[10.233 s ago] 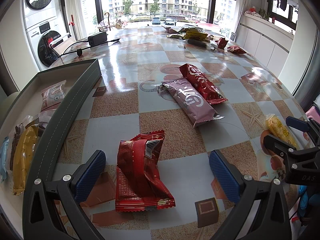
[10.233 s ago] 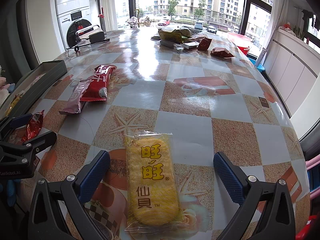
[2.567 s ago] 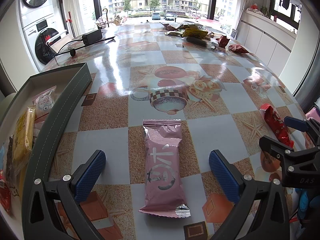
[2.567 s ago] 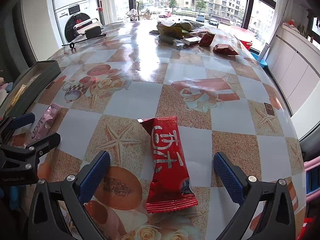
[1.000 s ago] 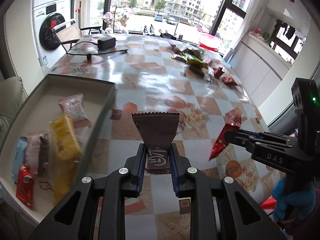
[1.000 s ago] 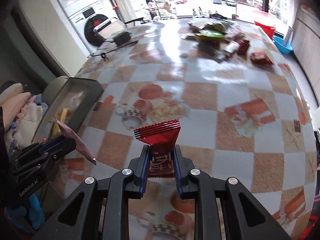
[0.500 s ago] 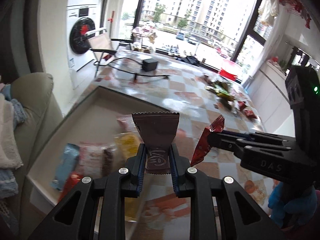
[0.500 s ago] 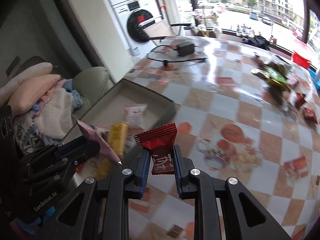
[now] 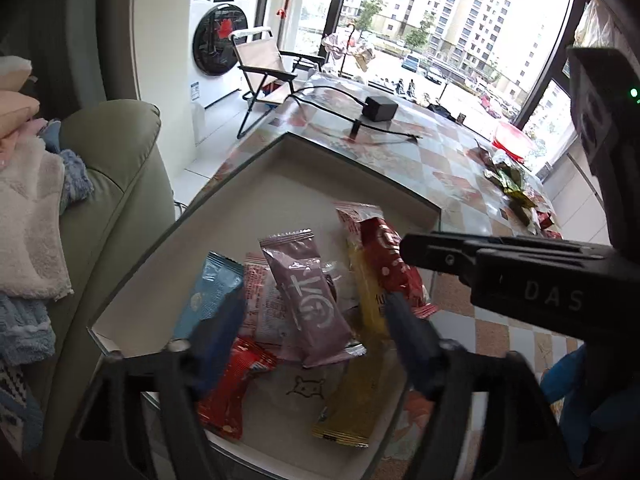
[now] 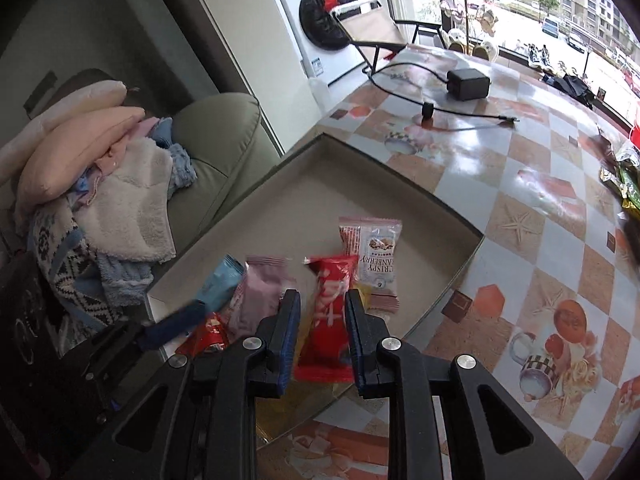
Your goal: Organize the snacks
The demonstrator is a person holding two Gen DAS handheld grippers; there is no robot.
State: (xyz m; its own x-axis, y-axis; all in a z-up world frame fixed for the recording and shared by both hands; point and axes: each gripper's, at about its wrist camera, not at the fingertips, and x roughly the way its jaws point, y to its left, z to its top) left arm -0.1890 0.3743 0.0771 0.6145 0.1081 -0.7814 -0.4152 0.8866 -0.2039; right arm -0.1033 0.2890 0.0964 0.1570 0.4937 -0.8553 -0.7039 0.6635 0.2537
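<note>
A grey-walled tray (image 9: pixel 280 196) (image 10: pixel 320 200) holds several snack packets. A pink snack bar (image 9: pixel 308 296) (image 10: pixel 260 296) lies on top of them, between the blurred blue pads of my left gripper (image 9: pixel 312 332). That gripper's jaws are opening and the pads are clear of the bar. My right gripper (image 10: pixel 322 320) hangs over the tray's near edge, shut on a red snack bar (image 10: pixel 328 312) (image 9: pixel 384 256) that stands up between its pads. In the right wrist view one left fingertip (image 10: pixel 176 326) shows at the lower left.
In the tray lie a blue packet (image 9: pixel 208 296), a yellow bar (image 9: pixel 360 380), a red packet (image 9: pixel 232 388) and a cranberry packet (image 10: pixel 376 252). A sofa with piled clothes (image 10: pixel 120 184) stands left of the table. A power adapter (image 10: pixel 468 84) and loose snacks (image 9: pixel 508 184) lie farther back.
Both grippers have swung left from the table to above the tray. The left jaws have parted and let the pink bar drop onto the snacks. The right still grips the red bar.
</note>
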